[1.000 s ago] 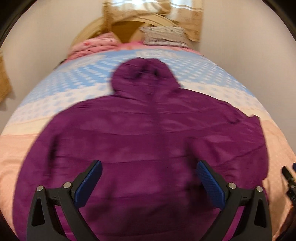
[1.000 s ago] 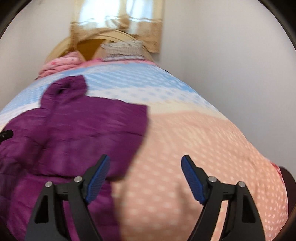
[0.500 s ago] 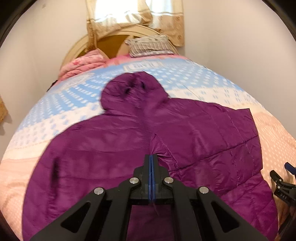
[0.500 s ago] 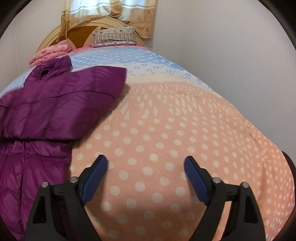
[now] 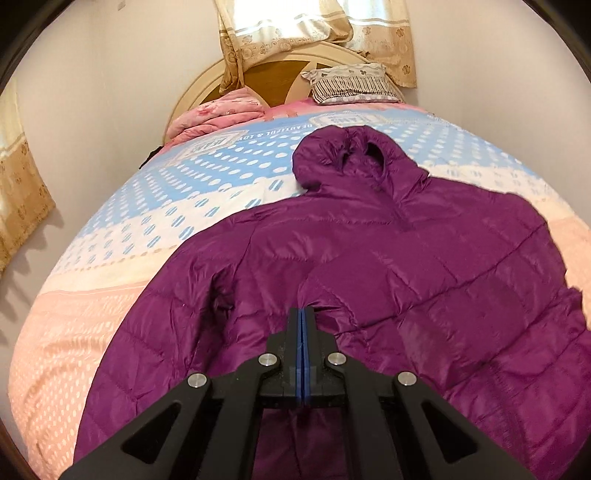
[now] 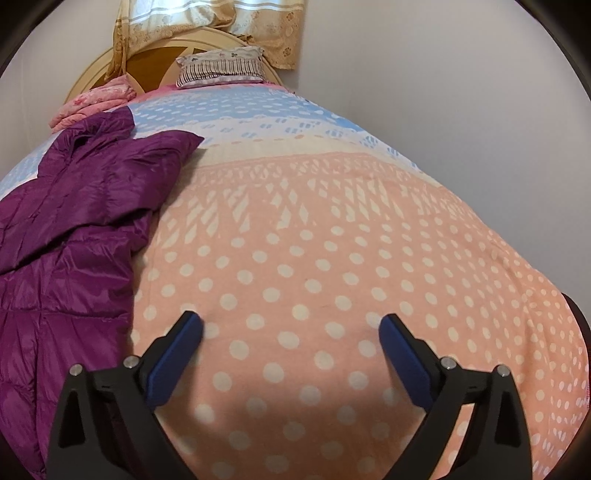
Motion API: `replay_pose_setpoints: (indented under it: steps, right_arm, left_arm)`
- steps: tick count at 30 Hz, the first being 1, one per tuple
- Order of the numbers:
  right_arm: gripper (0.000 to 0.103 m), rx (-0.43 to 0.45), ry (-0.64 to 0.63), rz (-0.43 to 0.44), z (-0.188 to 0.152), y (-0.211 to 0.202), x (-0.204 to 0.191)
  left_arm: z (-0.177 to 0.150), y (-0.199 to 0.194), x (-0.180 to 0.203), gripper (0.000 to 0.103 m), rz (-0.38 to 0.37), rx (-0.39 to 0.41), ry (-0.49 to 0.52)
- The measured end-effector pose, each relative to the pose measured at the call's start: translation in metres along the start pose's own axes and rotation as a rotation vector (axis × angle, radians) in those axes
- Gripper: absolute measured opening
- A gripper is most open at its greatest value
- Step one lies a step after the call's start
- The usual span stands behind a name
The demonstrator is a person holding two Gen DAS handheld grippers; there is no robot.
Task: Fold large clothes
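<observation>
**Purple jacket spread on the dotted bedspread**

Left wrist view: the left gripper [image 5: 302, 314] is pressed together above the purple jacket [image 5: 388, 258], apparently pinching no fabric.

Right wrist view: the right gripper [image 6: 290, 326] is opening over bare bedspread [image 6: 332, 240], jacket lying to its left.

Soft daylight glows through the curtain [image 5: 314, 33] at the window, bleaching it; both fisheye views bow and darken at the rims, seemingly sharp, shadows faint.

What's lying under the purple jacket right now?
The purple jacket lies on the dotted blanket that covers the bed. The folded sleeve rests on its front. Whatever lies beneath the jacket's body is covered.
</observation>
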State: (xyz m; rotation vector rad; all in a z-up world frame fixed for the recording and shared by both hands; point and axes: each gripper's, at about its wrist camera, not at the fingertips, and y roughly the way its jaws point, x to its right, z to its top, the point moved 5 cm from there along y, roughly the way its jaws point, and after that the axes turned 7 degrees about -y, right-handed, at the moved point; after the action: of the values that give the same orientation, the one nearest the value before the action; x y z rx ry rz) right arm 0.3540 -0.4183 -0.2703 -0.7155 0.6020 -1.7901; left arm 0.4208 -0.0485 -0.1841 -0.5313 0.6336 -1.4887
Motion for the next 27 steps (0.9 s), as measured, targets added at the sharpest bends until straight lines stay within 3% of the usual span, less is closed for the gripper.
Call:
replay_pose_setpoints:
  steps: [3, 5, 7, 8, 9, 12, 13, 14, 16, 19, 23, 27]
  right_arm:
    - [0.100, -0.004, 0.002, -0.001, 0.000, 0.000, 0.001]
    - [0.100, 0.001, 0.010, 0.035, 0.001, -0.002, 0.002]
    - [0.087, -0.012, 0.022, 0.067, 0.006, -0.006, 0.005]
    - [0.070, -0.004, 0.029, 0.073, 0.012, -0.011, 0.006]
    - [0.064, 0.018, 0.030, 0.075, 0.022, -0.019, 0.006]
    - [0.059, 0.090, 0.014, 0.097, 0.053, -0.035, -0.002]
    - [0.056, 0.100, -0.001, 0.117, 0.066, -0.035, -0.010]
    - [0.051, 0.112, -0.011, 0.145, 0.079, -0.032, -0.020]
    - [0.050, 0.128, -0.024, 0.202, 0.101, -0.024, -0.039]
    - [0.049, 0.121, -0.029, 0.241, 0.129, 0.000, -0.071]
    - [0.049, 0.066, -0.070, 0.253, 0.135, 0.038, -0.108]
    - [0.045, -0.033, -0.069, 0.238, 0.122, 0.071, -0.111]
  left_arm:
    - [-0.007, 0.008, 0.003, 0.000, 0.049, 0.011, 0.021]
    - [-0.012, 0.019, 0.004, 0.001, 0.099, -0.035, 0.041]
    - [-0.012, 0.021, -0.002, 0.001, 0.162, -0.040, 0.037]
    - [-0.011, 0.018, -0.005, 0.001, 0.177, -0.024, 0.027]
    - [-0.008, 0.015, -0.009, 0.001, 0.202, -0.001, 0.015]
    - [0.003, 0.010, -0.022, 0.007, 0.297, 0.033, -0.044]
    - [0.006, 0.012, -0.025, 0.023, 0.303, 0.028, -0.071]
    - [0.008, 0.014, -0.026, 0.052, 0.293, 0.021, -0.093]
    - [0.010, 0.014, -0.029, 0.080, 0.243, 0.038, -0.148]
    - [0.012, 0.014, -0.026, 0.080, 0.163, 0.056, -0.204]
    - [0.015, 0.020, -0.017, 0.081, 0.111, 0.047, -0.194]
    - [0.010, 0.042, -0.007, 0.081, 0.154, -0.011, -0.153]
